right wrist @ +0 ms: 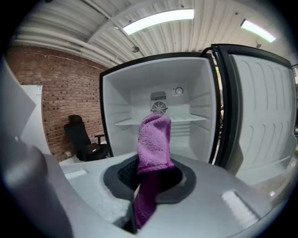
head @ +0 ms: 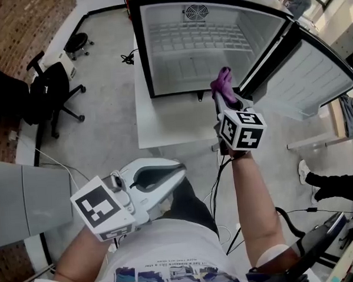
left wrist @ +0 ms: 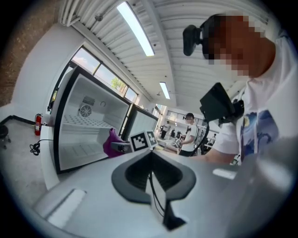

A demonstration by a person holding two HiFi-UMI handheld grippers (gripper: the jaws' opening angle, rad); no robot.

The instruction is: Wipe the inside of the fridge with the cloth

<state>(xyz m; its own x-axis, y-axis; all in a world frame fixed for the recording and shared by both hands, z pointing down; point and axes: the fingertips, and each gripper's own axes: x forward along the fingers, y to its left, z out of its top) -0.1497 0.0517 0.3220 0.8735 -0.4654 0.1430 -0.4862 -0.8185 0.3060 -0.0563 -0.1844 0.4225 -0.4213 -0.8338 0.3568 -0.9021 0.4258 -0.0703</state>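
Observation:
A small white fridge point(head: 160, 61) stands open on the floor, its door point(head: 314, 71) swung out to the right and its shelves bare. My right gripper point(head: 226, 93) is shut on a purple cloth point(head: 223, 82), held just in front of the fridge's lower right corner. In the right gripper view the purple cloth point(right wrist: 152, 153) sticks up from between the jaws, with the fridge interior point(right wrist: 158, 121) straight ahead. My left gripper point(head: 175, 173) hangs low near my body, jaws together and nothing in them. The left gripper view shows the fridge point(left wrist: 84, 130) and the cloth point(left wrist: 111, 143) from the side.
A black office chair point(head: 50, 91) stands left of the fridge, and a smaller stool point(head: 77, 42) sits beyond it. Cables point(head: 223, 182) trail over the grey floor below the fridge. A person's leg and shoe point(head: 320, 183) show at the right. A brick wall point(right wrist: 56, 93) runs behind the chair.

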